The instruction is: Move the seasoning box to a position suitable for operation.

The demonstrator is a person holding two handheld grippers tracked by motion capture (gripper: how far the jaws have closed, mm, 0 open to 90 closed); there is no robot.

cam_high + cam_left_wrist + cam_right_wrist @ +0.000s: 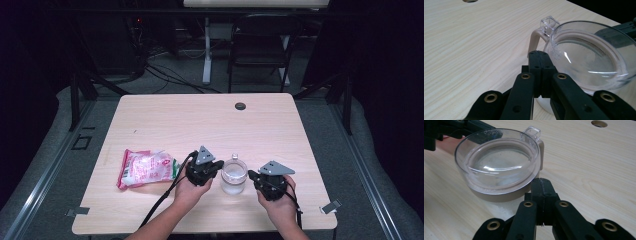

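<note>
A lidded clear jar [233, 175] is set near the bench's [200, 120] front edge, flanked by the left gripper [216, 165] and right gripper [252, 175], both with jaws pressed together, nothing held. Probably light, rigid, slippery plastic; best gripped by the lid tab [548, 24] or handle [534, 40].

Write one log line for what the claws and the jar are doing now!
left claw: shut, beside jar | right claw: shut, beside jar | jar: lidded, between claws | pink bag: on table, left

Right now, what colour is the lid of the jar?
The lid is clear, colourless plastic, on a beige jar; the right gripper view shows it best.
</note>
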